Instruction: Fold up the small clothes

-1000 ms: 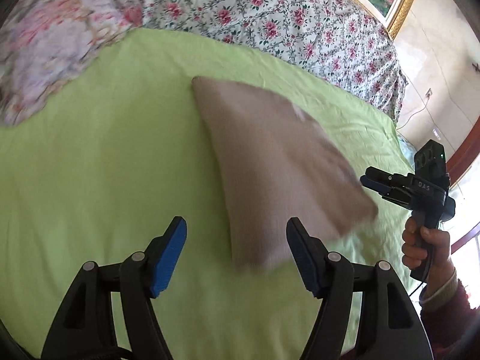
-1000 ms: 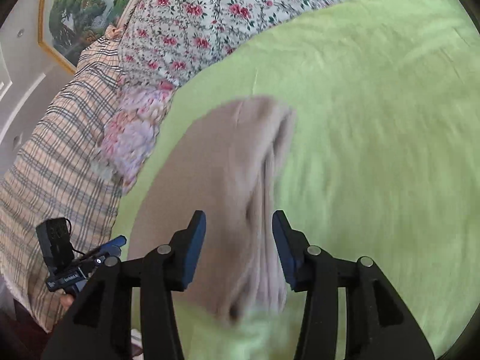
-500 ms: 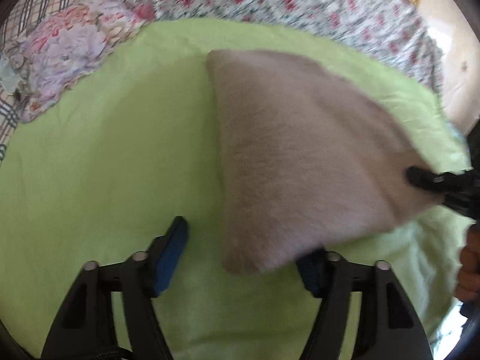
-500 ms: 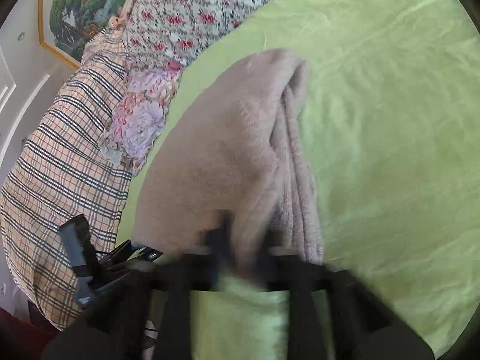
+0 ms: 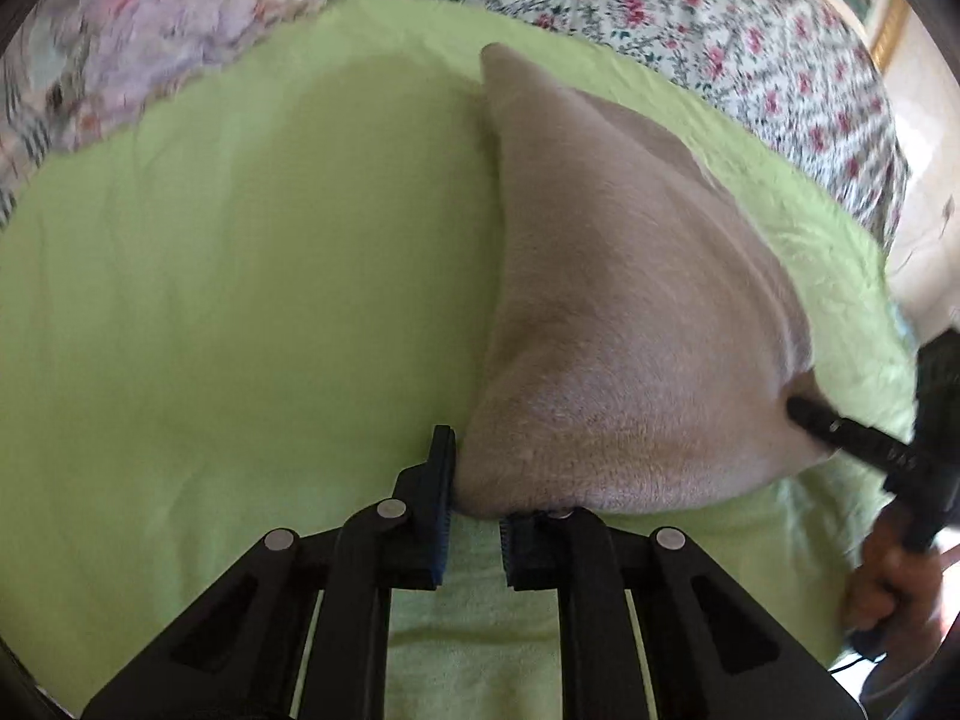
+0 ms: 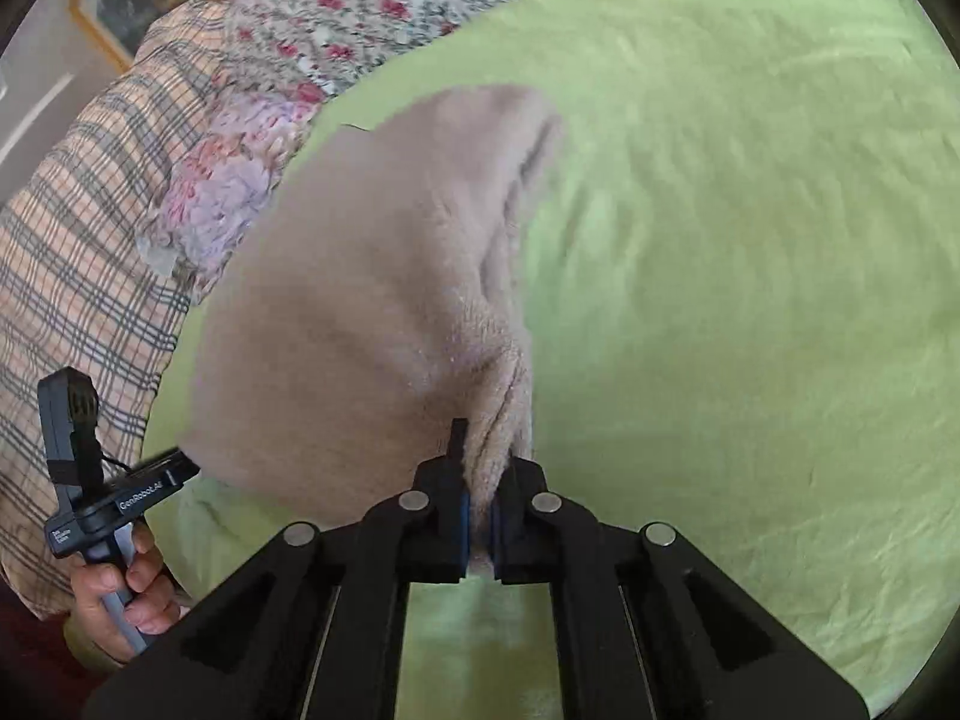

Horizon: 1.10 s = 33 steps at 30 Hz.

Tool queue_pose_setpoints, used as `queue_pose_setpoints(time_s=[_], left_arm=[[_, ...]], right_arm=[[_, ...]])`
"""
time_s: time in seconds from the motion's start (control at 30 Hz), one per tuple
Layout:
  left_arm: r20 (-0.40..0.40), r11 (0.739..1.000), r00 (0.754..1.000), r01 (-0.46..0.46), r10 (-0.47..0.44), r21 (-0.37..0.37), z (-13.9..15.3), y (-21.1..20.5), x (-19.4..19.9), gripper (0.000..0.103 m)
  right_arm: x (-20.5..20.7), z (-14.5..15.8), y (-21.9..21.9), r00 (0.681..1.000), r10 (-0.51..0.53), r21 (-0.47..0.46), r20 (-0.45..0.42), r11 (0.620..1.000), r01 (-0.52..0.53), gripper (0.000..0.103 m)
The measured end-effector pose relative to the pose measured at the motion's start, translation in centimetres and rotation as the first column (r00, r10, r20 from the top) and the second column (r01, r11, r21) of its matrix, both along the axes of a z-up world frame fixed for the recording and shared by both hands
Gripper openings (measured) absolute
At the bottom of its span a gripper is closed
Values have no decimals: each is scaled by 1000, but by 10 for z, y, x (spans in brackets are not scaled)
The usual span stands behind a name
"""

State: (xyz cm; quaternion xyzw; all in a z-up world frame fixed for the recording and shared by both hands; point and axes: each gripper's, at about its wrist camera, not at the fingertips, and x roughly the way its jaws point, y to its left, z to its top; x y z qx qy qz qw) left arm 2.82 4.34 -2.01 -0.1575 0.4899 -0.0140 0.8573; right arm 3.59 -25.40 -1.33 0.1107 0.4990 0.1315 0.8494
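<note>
My beige fleece cloth lies on a lime-green sheet, with a red-rose floral quilt and tan plaid blanket behind.

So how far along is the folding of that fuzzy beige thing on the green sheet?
Early. The fuzzy beige garment already lies doubled on the green sheet. In hand: the left gripper, jaws just closing, and the right gripper each pinch a near corner. Left: carrying those corners over to the far edge and flattening.
</note>
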Motion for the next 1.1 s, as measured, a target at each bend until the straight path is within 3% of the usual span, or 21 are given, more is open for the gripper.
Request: queue_pose_setpoints(time_s=[0.1,0.3,0.43,0.57,0.63,0.77,0.93,0.97,1.0,1.1], left_arm=[[-9,1000,1000,1,-2,-26,-2,2,2,12],[-18,998,999,48,-49,-32,-3,-1,2,12],[1,985,986,164,-164,-49,10,1,-14,13],[70,967,974,224,-216,-123,32,16,-31,13],[118,959,965,251,-236,-132,48,21,-23,18],[190,947,947,286,-257,-145,65,15,7,22],[209,930,929,338,-305,-142,58,-10,41,23],[196,923,926,354,-323,-151,51,-16,46,23],[172,923,928,355,-330,-148,44,-19,51,22],[147,917,925,370,-349,-147,34,-26,58,21]], right_arm=[[1,2,2,1000,-2,-85,5,996,2,6],[2,0,6,1000,-4,-122,0,992,4,7],[-6,12,1,1000,-2,-61,-25,998,1,18],[-2,36,-14,1000,-30,54,3,998,29,38],[13,41,-19,999,-49,110,15,993,47,39],[67,39,-16,996,-91,172,15,981,87,39],[111,16,-6,994,-84,233,-63,968,96,39],[115,13,0,996,-66,212,-67,974,79,19],[120,17,7,997,-62,155,-50,985,69,9],[126,40,11,998,-57,100,29,994,54,8]])
